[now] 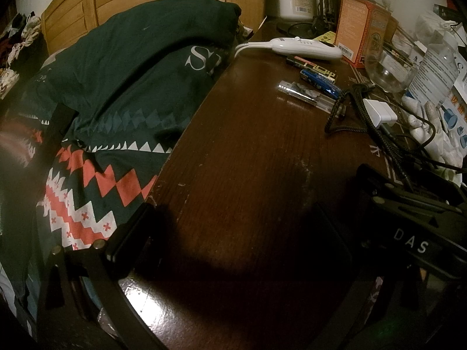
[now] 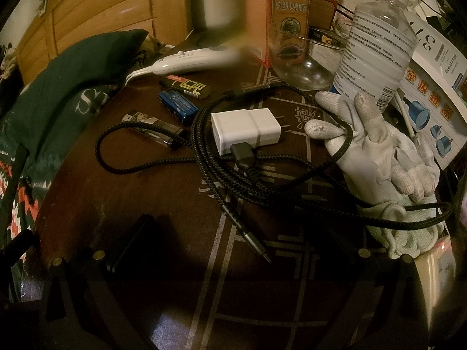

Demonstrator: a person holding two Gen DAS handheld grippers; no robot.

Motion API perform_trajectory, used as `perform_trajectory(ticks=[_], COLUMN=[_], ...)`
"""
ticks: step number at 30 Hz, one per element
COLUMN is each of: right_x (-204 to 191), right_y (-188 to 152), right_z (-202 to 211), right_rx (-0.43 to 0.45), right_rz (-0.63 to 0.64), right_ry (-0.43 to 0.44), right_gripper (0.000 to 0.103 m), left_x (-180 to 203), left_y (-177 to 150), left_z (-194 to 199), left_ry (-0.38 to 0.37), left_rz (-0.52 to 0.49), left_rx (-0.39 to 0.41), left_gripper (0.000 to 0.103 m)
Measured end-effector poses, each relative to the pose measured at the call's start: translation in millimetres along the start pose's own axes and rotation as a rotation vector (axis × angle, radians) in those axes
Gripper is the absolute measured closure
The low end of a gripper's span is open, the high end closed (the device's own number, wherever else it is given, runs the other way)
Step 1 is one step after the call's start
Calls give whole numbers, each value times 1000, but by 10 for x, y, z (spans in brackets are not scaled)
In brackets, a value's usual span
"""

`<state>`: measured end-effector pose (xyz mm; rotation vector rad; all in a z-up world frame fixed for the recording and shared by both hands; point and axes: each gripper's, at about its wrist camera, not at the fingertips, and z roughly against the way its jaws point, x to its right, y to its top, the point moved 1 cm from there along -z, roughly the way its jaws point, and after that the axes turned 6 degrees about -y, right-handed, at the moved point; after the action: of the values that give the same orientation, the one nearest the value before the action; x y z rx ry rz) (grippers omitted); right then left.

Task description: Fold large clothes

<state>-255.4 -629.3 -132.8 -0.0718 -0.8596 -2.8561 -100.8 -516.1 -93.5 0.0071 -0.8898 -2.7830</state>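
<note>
A dark green cloth with a red and white zigzag pattern (image 1: pixel 122 93) lies heaped on the bed left of a dark wooden table (image 1: pixel 248 160); it also shows at the left edge of the right wrist view (image 2: pixel 58 93). My left gripper (image 1: pixel 230 233) hovers over the table beside the cloth, fingers wide apart and empty. My right gripper (image 2: pixel 233 248) hovers over the table's cluttered part, fingers wide apart and empty. The right gripper's body (image 1: pixel 408 227) shows at the lower right of the left wrist view.
On the table lie a white charger (image 2: pixel 245 129) with braided black cables (image 2: pixel 221 172), lighters (image 2: pixel 178 103), a white controller (image 2: pixel 186 59), white gloves (image 2: pixel 379 160), a water bottle (image 2: pixel 376 40), a glass bowl (image 2: pixel 300 61) and an orange box (image 2: pixel 280 8). A wooden headboard (image 1: pixel 131 3) stands behind.
</note>
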Motion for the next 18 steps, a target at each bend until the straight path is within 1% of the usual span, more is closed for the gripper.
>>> perform_trajectory(ticks=[8, 9, 11, 12, 13, 14, 15, 16, 17, 18], right_x=[11, 25, 47, 14, 17, 5, 11, 18, 15, 3], right_y=[5, 10, 20, -1, -2, 31, 25, 5, -1, -12], right_z=[10, 22, 46, 68, 76, 48, 84, 187, 263, 385], right_rx=[0, 0, 0, -7, -19, -25, -23, -8, 11, 37], right_rz=[2, 2, 7, 17, 26, 27, 21, 18, 26, 40], right_ry=[-2, -1, 4, 11, 23, 35, 53, 89, 107, 123], right_gripper=[0, 0, 0, 0, 0, 0, 0, 0, 0, 0], left_x=[-6, -4, -16, -61, -138, -228, -308, -399, -514, -689], left_y=[-1, -5, -36, -90, -165, -245, -312, -385, -471, -581], left_z=[1, 5, 44, 111, 226, 389, 556, 737, 944, 1219], left_ry=[-2, -16, -72, -108, -161, -196, -204, -210, -216, -208], left_rz=[-1, -17, -77, -68, -40, -14, 1, 16, 37, 73], left_rx=[-2, -19, -69, -72, -67, -51, -28, 3, 38, 80], left_gripper=[0, 0, 0, 0, 0, 0, 0, 0, 0, 0])
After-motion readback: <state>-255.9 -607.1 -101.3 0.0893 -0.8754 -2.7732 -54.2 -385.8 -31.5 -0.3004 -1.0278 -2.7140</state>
